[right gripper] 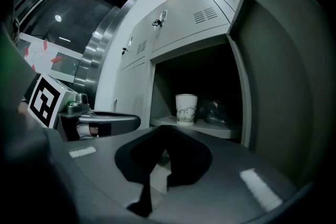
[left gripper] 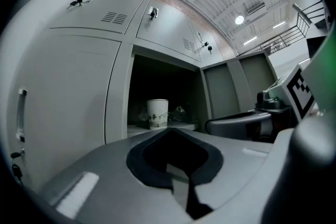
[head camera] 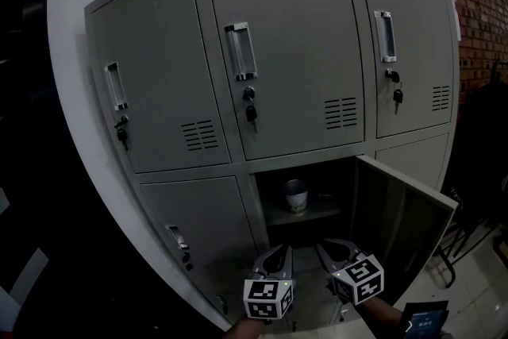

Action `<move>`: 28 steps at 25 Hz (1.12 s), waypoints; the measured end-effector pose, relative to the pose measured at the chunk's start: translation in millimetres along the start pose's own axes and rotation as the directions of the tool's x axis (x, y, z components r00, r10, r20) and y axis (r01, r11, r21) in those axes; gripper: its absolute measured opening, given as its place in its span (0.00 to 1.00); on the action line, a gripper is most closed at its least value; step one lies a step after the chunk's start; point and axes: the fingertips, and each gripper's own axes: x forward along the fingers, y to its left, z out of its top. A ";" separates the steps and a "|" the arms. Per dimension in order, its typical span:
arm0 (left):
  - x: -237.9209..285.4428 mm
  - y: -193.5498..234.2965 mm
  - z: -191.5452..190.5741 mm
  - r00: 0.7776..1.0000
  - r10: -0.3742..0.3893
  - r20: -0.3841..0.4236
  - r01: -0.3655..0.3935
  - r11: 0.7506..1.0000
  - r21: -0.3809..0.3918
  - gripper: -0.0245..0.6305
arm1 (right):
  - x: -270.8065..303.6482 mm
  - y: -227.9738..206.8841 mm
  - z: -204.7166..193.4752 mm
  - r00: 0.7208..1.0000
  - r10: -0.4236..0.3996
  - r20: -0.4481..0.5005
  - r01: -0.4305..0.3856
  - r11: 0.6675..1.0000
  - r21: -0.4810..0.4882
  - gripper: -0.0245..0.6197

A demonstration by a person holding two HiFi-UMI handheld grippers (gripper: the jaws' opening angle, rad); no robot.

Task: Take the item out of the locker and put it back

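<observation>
Upright in the grey metal locker (head camera: 286, 52): a cylindrical paper cup (head camera: 296, 196); left gripper (head camera: 280, 255), right gripper (head camera: 328, 250) pressed together.

One cup (head camera: 295, 196) — two grippers (head camera: 283, 250) (head camera: 322, 245) — six locker doors (head camera: 286, 44).

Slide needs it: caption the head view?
Shut left gripper and shut right gripper face the open locker, paper cup on its shelf.

Head view looks down on the lockers (head camera: 294, 52); both gripper views face level into the open compartment (left gripper: 163, 76), sharing its cup (right gripper: 186, 108).
</observation>
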 end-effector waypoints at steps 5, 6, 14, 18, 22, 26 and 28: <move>17.5 29.2 -2.3 1.000 -0.005 0.010 0.005 1.000 -0.009 0.04 | 31.7 -24.7 -4.9 0.999 -0.050 -0.007 0.050 0.999 -0.003 0.04; 20.8 32.4 -2.1 1.000 -0.009 0.014 0.009 1.000 -0.010 0.04 | 37.0 -27.7 -4.9 0.998 -0.054 -0.009 0.054 0.999 -0.002 0.04; 39.3 40.0 2.4 0.998 -0.051 0.033 0.052 0.998 -0.019 0.04 | 77.1 -46.0 13.7 0.998 -0.060 -0.003 0.060 0.998 -0.034 0.30; 44.3 45.6 3.0 0.998 -0.054 0.036 0.055 0.998 -0.026 0.04 | 102.8 -53.4 22.7 0.998 -0.045 -0.034 0.044 0.998 -0.047 0.54; 45.8 49.2 4.3 0.997 -0.065 0.042 0.067 0.997 -0.027 0.04 | 123.8 -55.3 26.3 0.996 -0.034 -0.078 0.028 0.997 -0.078 0.64; 45.4 49.6 7.2 0.996 -0.073 0.051 0.075 0.997 -0.031 0.04 | 140.8 -56.2 28.7 0.993 -0.025 -0.118 0.013 0.995 -0.098 0.64; 45.2 50.2 8.1 0.995 -0.077 0.056 0.079 0.996 -0.031 0.04 | 148.0 -57.0 29.8 0.991 -0.025 -0.132 0.011 0.994 -0.108 0.64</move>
